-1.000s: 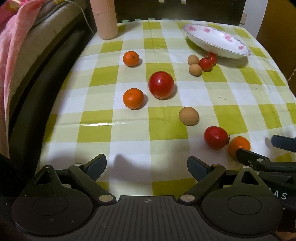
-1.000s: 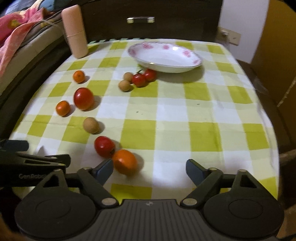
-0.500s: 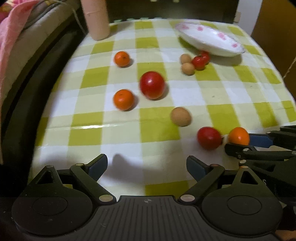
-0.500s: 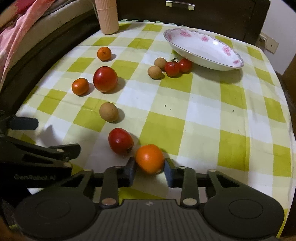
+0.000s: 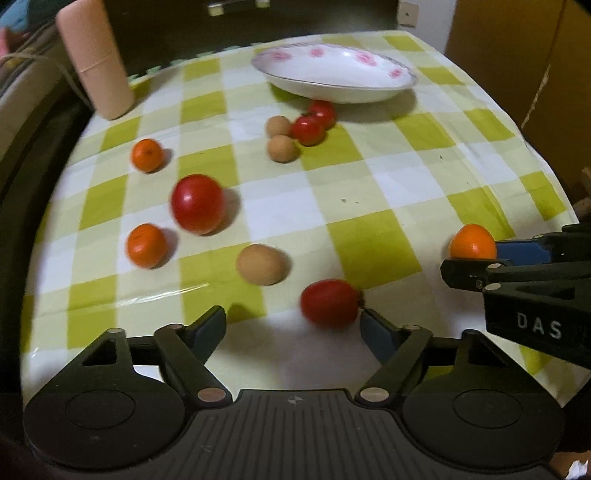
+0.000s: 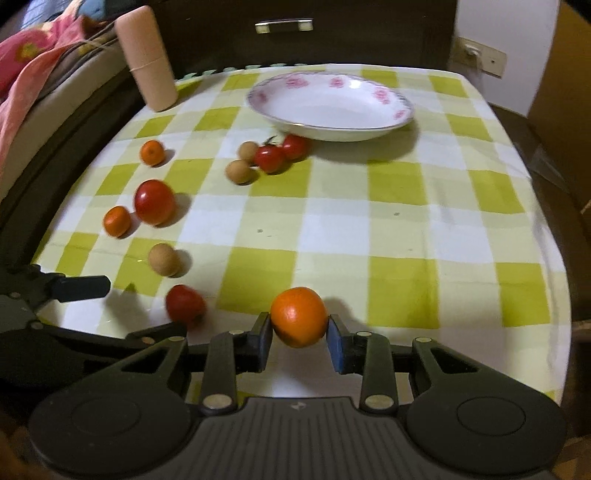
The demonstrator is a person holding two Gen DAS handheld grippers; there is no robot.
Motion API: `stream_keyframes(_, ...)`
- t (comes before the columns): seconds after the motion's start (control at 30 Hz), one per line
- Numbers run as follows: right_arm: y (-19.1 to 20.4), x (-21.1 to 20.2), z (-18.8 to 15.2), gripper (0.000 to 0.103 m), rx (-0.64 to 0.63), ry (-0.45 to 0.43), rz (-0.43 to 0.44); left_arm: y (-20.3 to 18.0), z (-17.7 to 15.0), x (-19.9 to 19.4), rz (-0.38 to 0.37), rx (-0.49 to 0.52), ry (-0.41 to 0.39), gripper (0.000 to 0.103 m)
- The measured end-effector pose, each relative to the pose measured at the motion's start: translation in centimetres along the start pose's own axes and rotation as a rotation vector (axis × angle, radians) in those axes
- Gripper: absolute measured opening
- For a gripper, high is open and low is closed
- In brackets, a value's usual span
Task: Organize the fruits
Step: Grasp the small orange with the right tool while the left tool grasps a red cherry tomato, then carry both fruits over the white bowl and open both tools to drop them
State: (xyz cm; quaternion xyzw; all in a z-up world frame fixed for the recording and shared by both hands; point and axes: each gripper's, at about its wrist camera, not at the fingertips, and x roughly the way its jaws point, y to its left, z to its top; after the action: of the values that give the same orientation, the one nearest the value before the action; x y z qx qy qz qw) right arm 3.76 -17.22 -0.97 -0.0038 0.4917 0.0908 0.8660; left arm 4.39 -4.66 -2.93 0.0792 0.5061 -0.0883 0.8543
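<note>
My right gripper (image 6: 300, 331) is shut on an orange (image 6: 299, 316) and holds it above the checked tablecloth; it also shows in the left wrist view (image 5: 472, 243). My left gripper (image 5: 291, 326) is open, with a small red tomato (image 5: 328, 302) just inside its right finger. On the cloth lie a big tomato (image 5: 197, 204), two small oranges (image 5: 146, 245) (image 5: 147, 155), a brown longan (image 5: 261, 264), two more longans (image 5: 282, 147) and two cherry tomatoes (image 5: 308, 129). A white flowered bowl (image 6: 369, 123) stands at the back, empty.
A pink cylinder (image 6: 147, 59) stands at the back left corner. A sofa with pink fabric (image 6: 22, 74) lies left of the table. A dark drawer (image 6: 284, 26) is behind it. The table's right edge (image 6: 554, 229) drops off to the floor.
My right gripper closed on the orange, lifted it and moved right, away from the small tomato. My left gripper moved forward toward the small tomato, staying open.
</note>
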Motion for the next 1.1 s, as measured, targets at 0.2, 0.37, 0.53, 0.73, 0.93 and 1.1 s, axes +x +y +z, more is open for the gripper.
stream_keyframes(0.2, -1.3, -0.2, -0.4, 0.031, 0.043, 0.004, 0.011, -0.2, 0.4, 0.7, -0.032, -0.001, -0.002, 0.075)
stream_keyframes(0.37, -1.7, -0.3, -0.4, 0.031, 0.06, 0.002, 0.02, -0.3, 0.3, 0.4, -0.034, -0.003, -0.008, 0.067)
stream_keyframes(0.53, -1.8, -0.3, -0.5, 0.031, 0.062, 0.001, 0.02, -0.4, 0.4, 0.1, -0.071, 0.004, 0.001, 0.048)
stream_keyframes(0.73, -2.1, -0.8, -0.5, 0.031, 0.072, -0.013, 0.006, -0.1, 0.3, -0.2, -0.091, -0.015, 0.006, 0.044)
stream_keyframes(0.93, -1.8, -0.8, -0.3, 0.031, 0.062, -0.02, 0.001, 0.3, 0.6, -1.2, -0.125, -0.033, -0.027, 0.044)
stream_keyframes(1.1, -1.6, -1.2, 0.4, 0.031, 0.065, -0.047, -0.003, 0.9, 2.2, -1.7, -0.144, -0.047, -0.07, 0.044)
